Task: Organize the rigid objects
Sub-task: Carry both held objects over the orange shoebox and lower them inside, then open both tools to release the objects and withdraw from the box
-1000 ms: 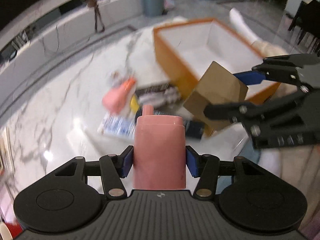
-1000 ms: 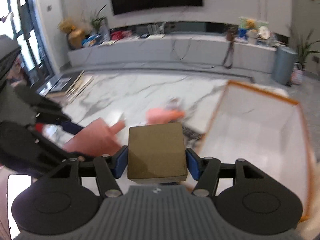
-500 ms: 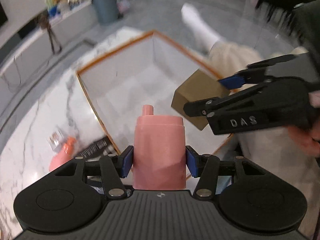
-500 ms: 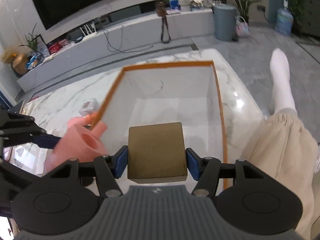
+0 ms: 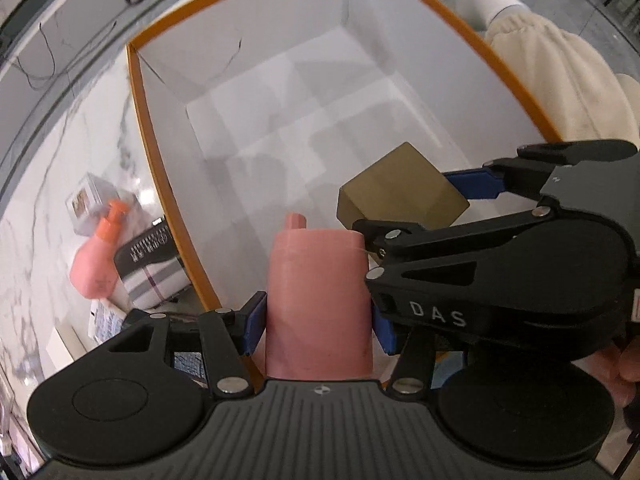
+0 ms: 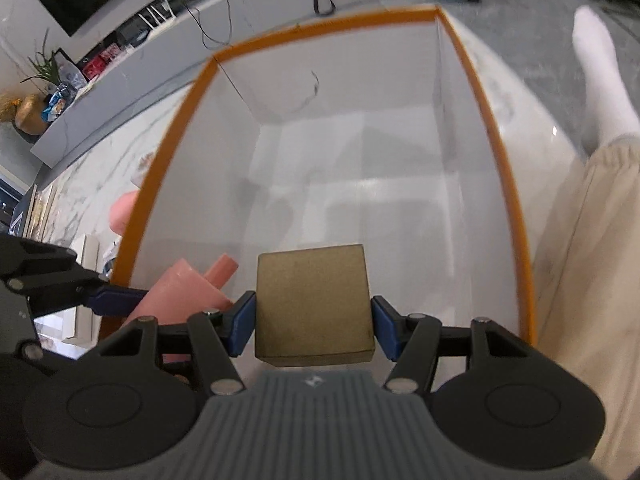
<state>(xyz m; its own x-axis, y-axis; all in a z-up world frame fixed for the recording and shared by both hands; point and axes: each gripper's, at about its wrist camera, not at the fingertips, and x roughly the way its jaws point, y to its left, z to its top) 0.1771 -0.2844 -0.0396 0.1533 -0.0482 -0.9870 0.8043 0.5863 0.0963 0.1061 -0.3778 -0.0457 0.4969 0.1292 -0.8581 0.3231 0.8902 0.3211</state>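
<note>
Left wrist view: left gripper (image 5: 318,322) fingers pinched pink bottle (image 5: 318,300) over orange-rimmed white box (image 5: 138,92). Right gripper (image 5: 416,208), at 2 o'clock, fingers pinched tan cube (image 5: 400,192) above box interior. Peach spray bottle (image 5: 98,260) lay on marble table (image 5: 48,216) at 9 o'clock.

pink bottle (image 5: 318,304) | olive-tan block (image 6: 314,304) | orange-rimmed white box (image 6: 502,152) | blue-padded black tongs (image 5: 318,320)

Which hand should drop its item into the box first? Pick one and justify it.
Right, probably. Its cube hangs well inside the box over bare floor, while the left gripper's pink bottle sits close to the near rim.
</note>
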